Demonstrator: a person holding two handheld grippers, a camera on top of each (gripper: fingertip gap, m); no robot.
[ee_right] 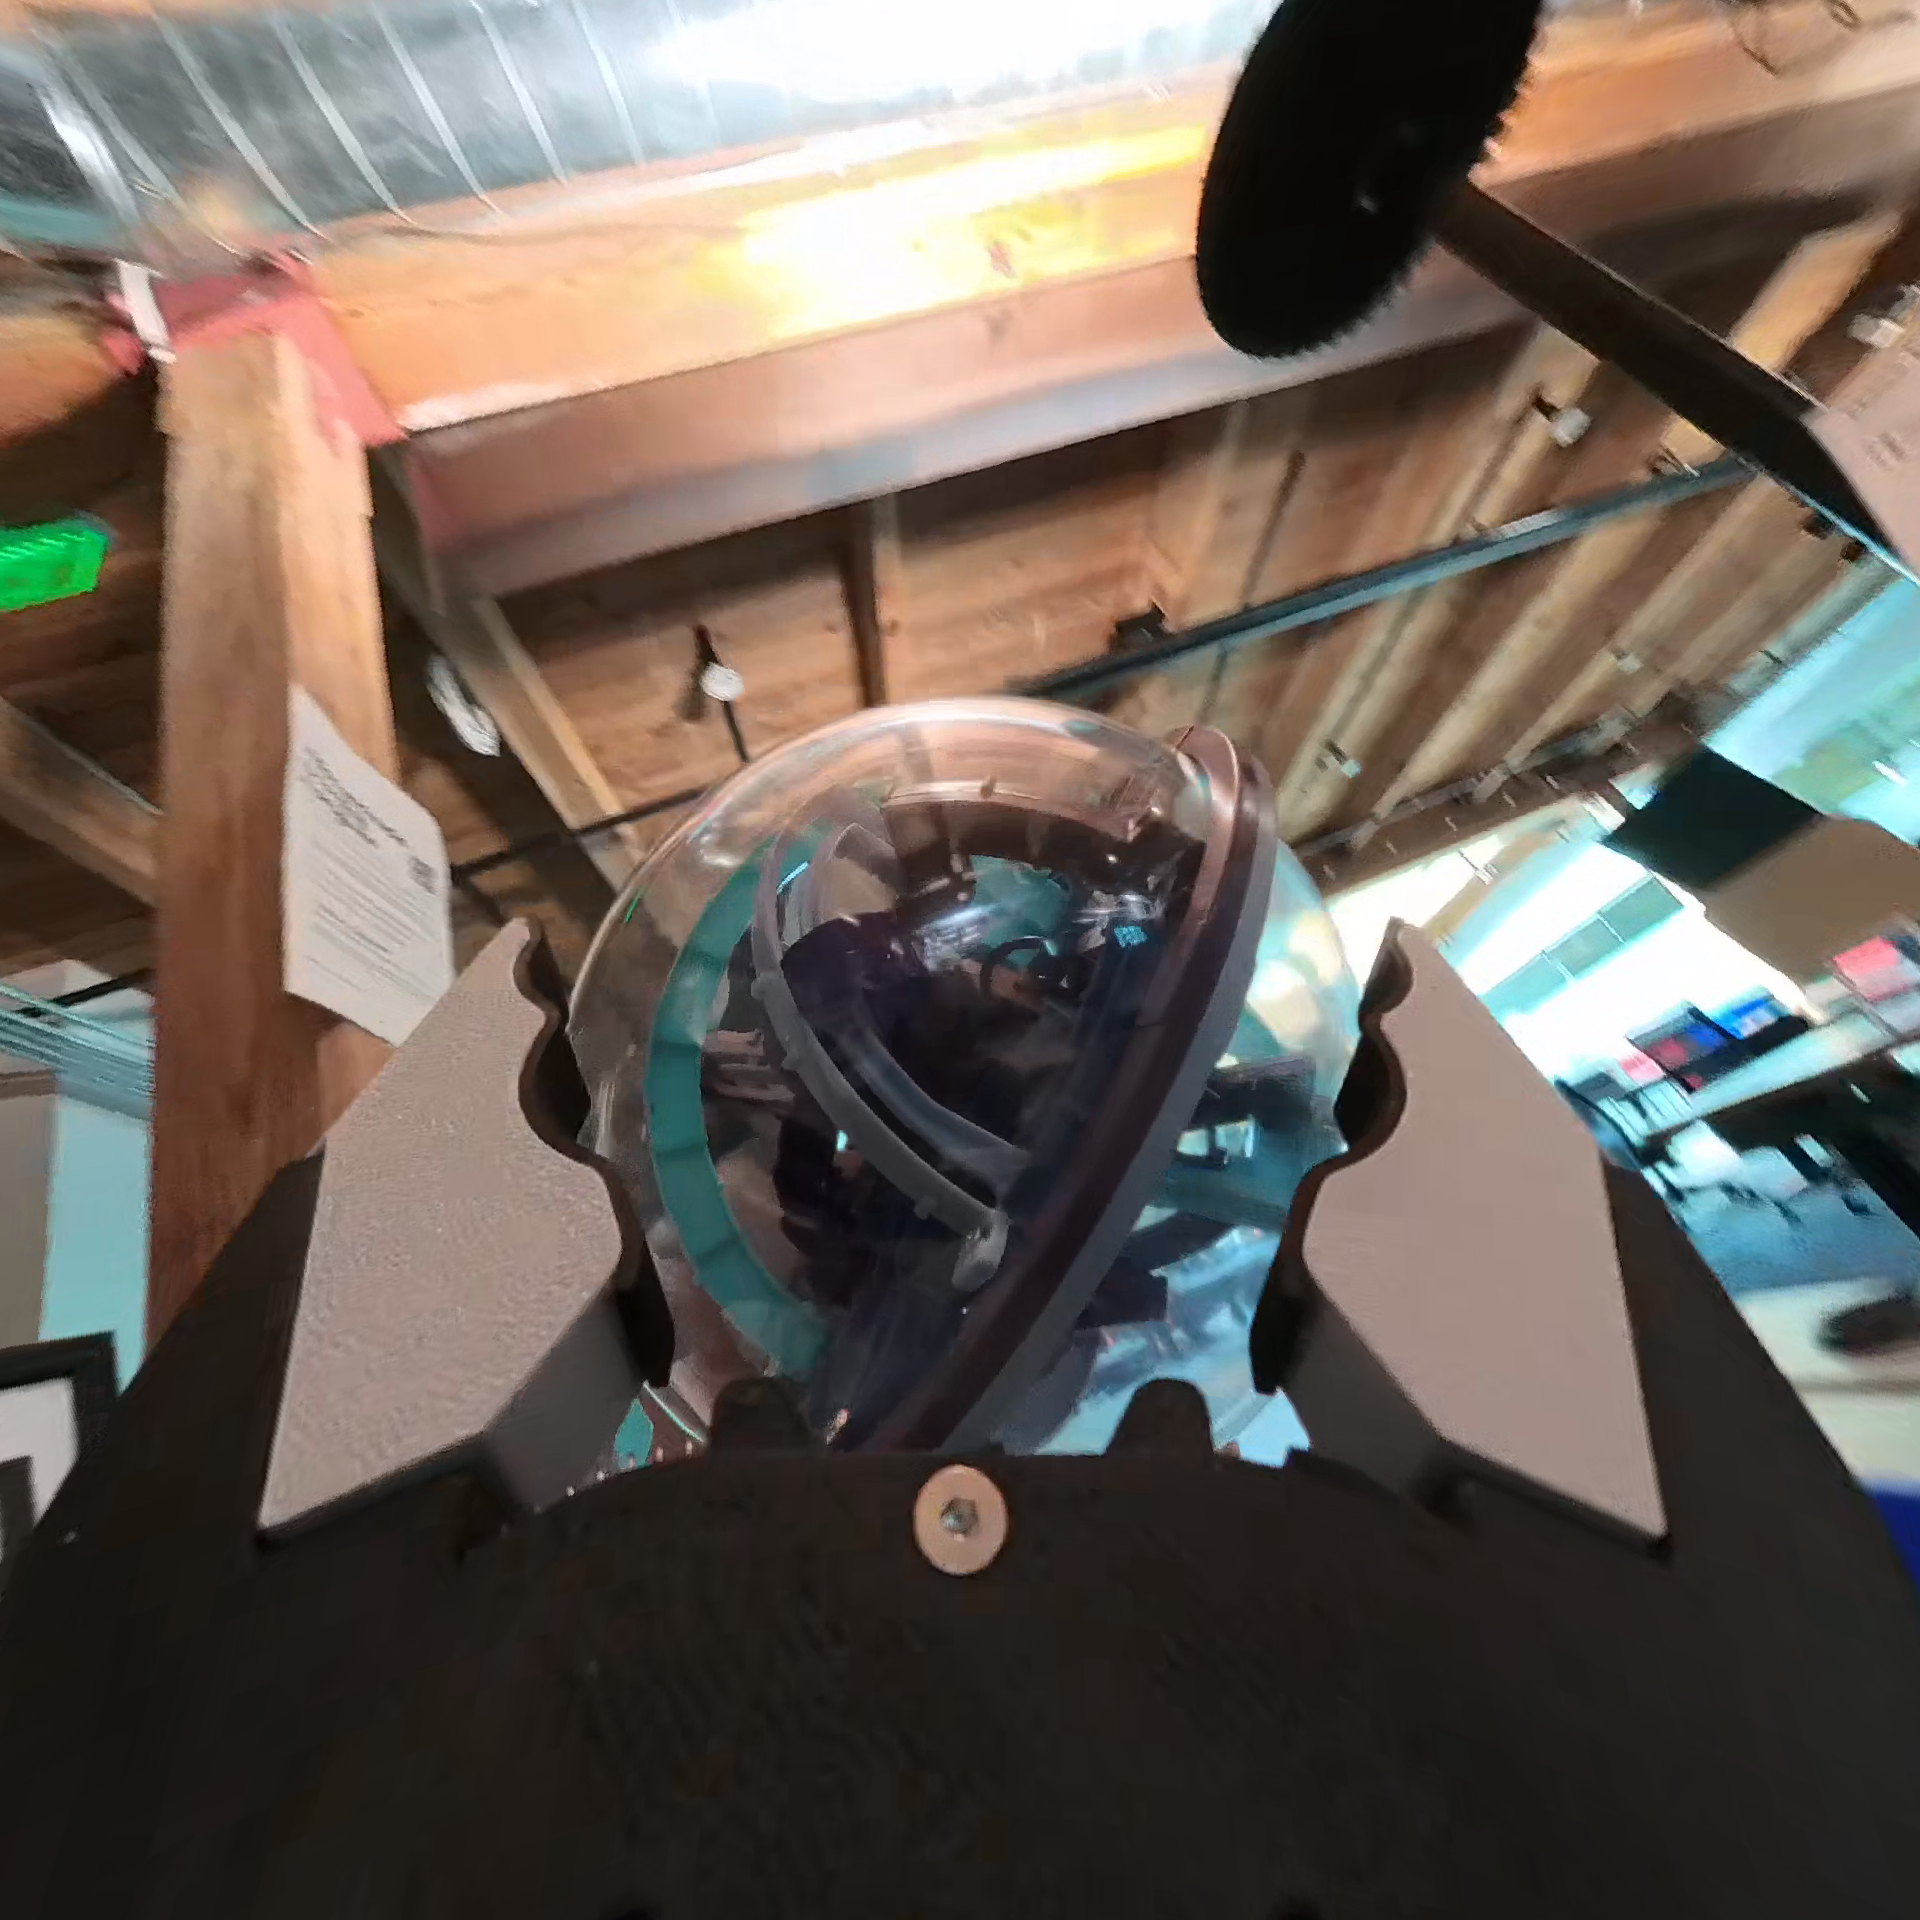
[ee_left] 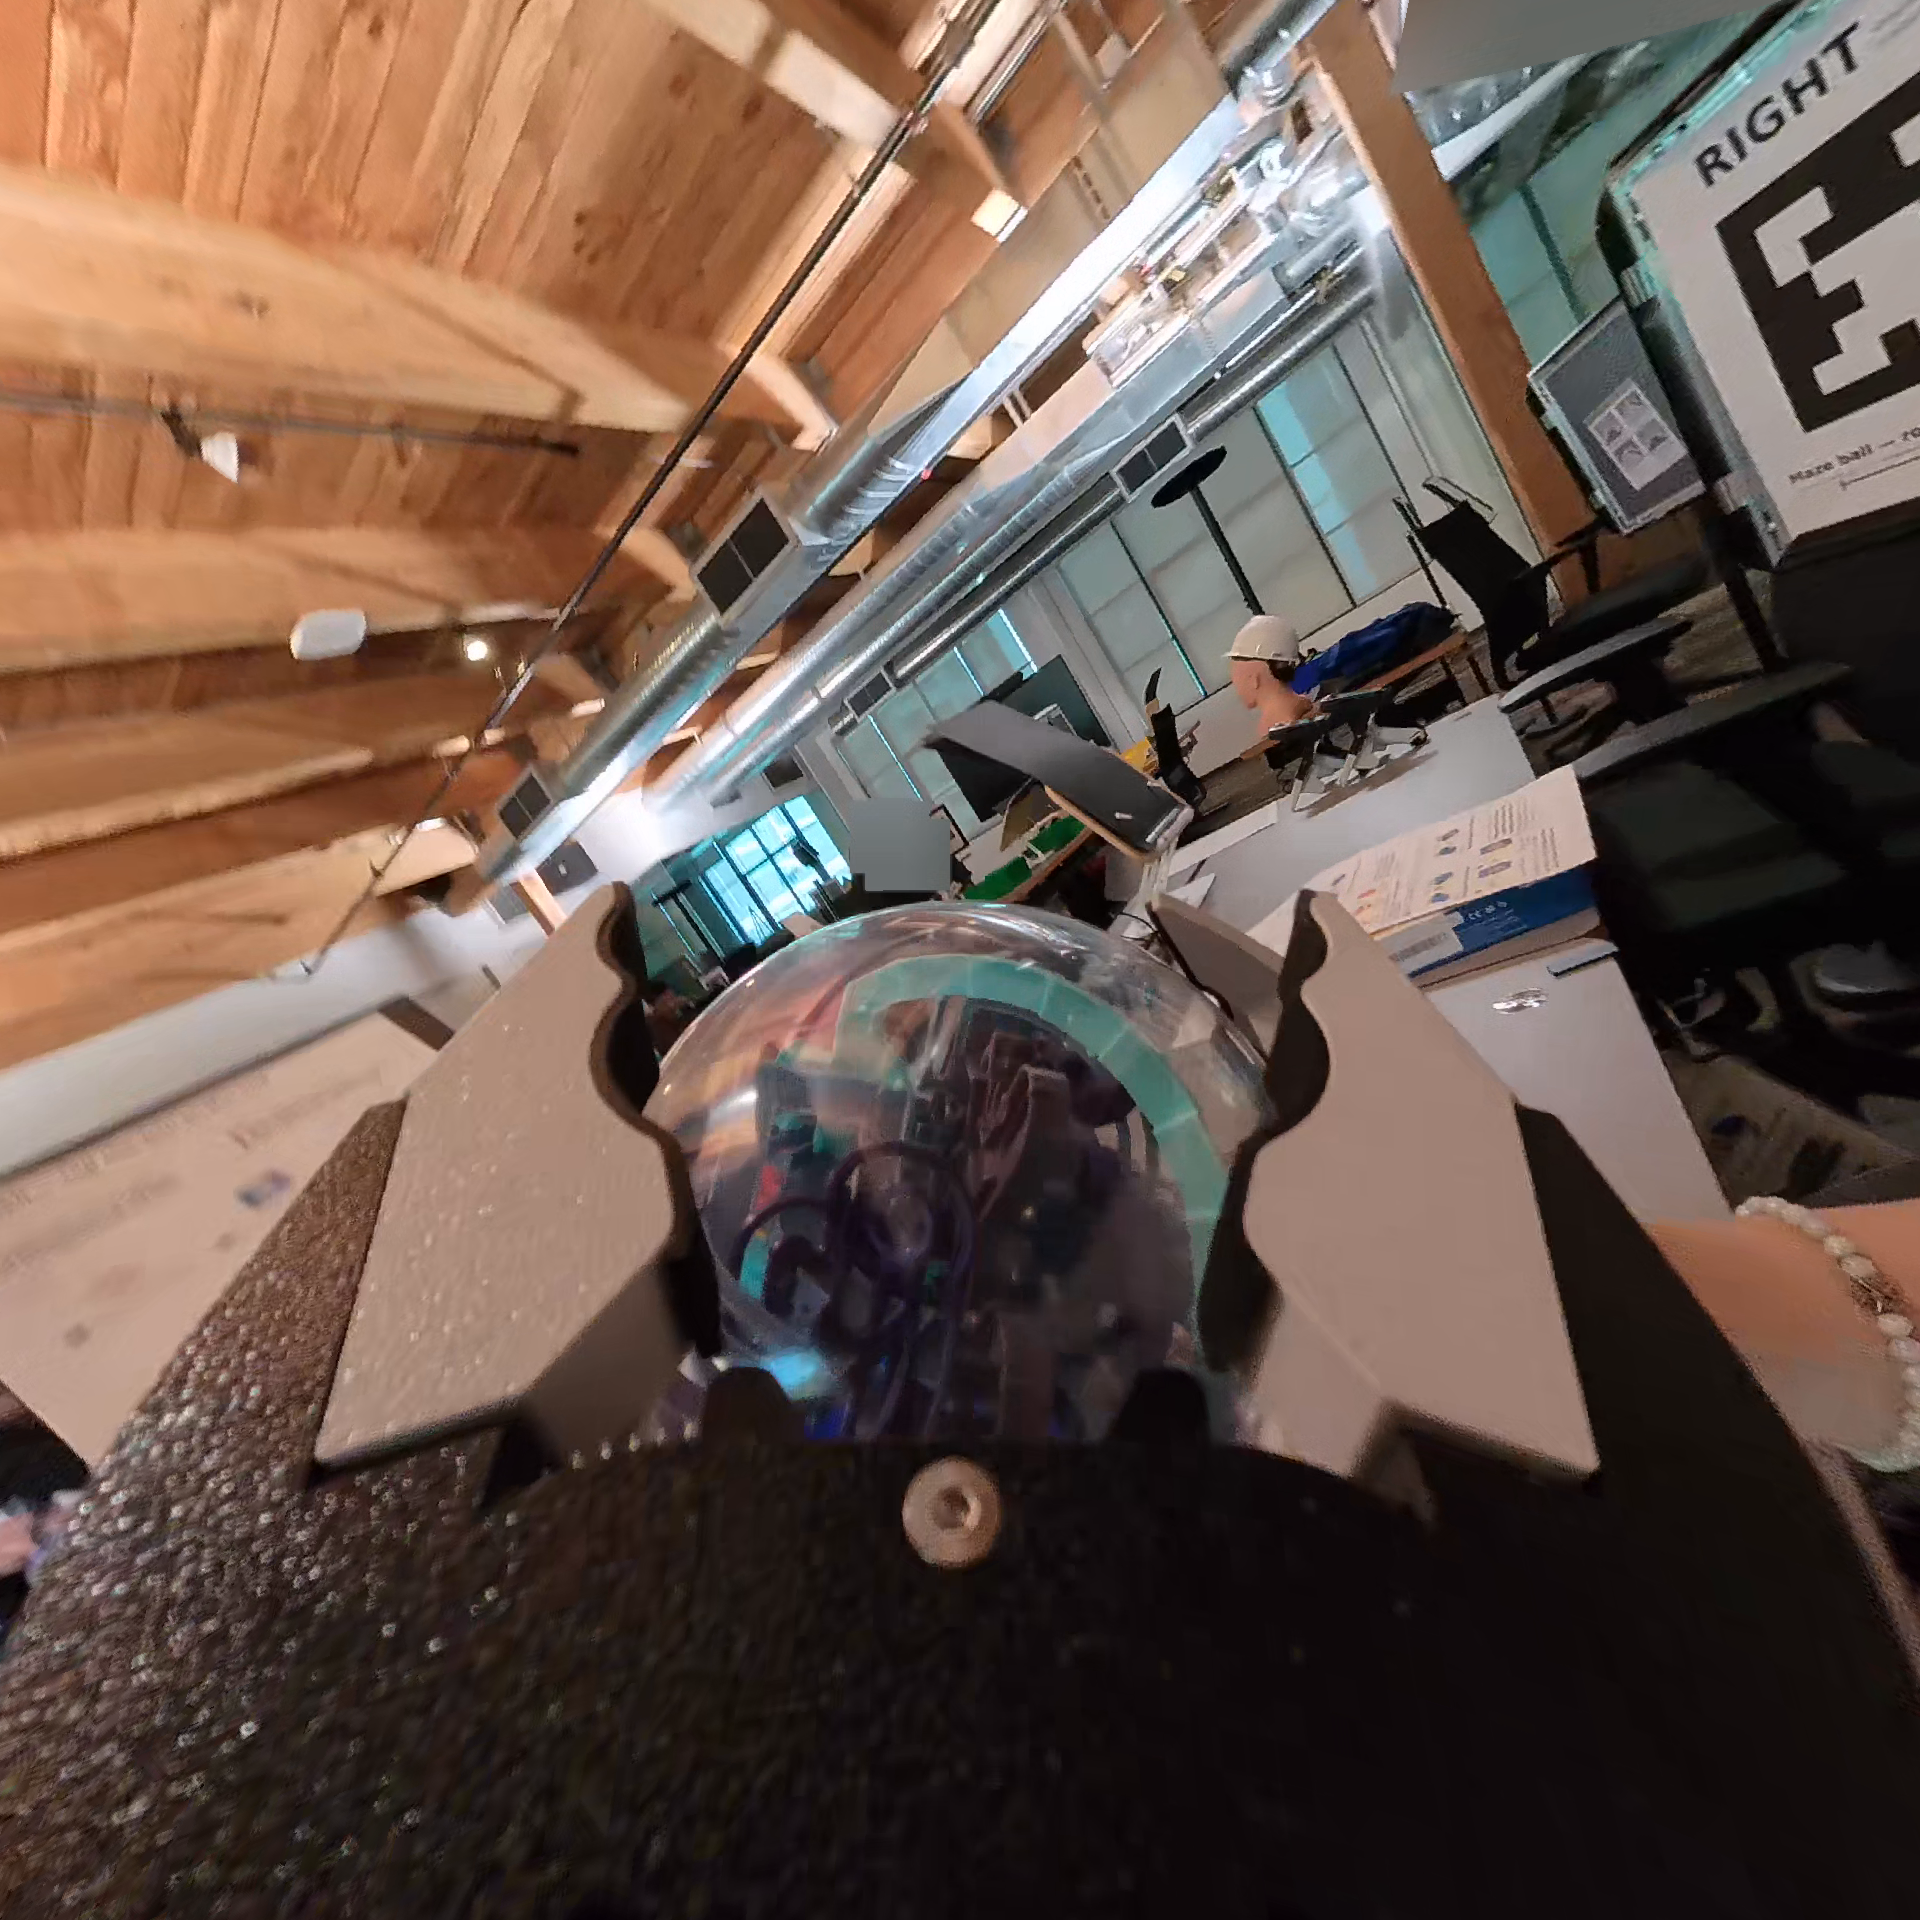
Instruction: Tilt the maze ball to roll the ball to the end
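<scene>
The maze ball [ee_left: 935, 1143] is a clear sphere with a teal ring and dark purple and grey tracks inside. My left gripper [ee_left: 966, 914] is shut on it, with a grey finger pressed on each side. The same kind of ball fills the right wrist view [ee_right: 935, 1039], with a dark band around its middle. My right gripper [ee_right: 961, 935] is shut on it, with fingers against both sides. Both views tilt up toward the ceiling. I cannot make out the small rolling ball inside. A white box with a black marker [ee_left: 1818, 312] shows at the upper right. A hand with a bead bracelet [ee_left: 1860, 1309] shows at the right edge.
A white table with papers [ee_left: 1455, 873] lies to the right, with black office chairs [ee_left: 1579, 623] and a mannequin head in a white hard hat [ee_left: 1268, 665] beyond. A wooden post with a paper sheet [ee_right: 260, 727] and a black lamp disc [ee_right: 1351, 156] stand near the right gripper.
</scene>
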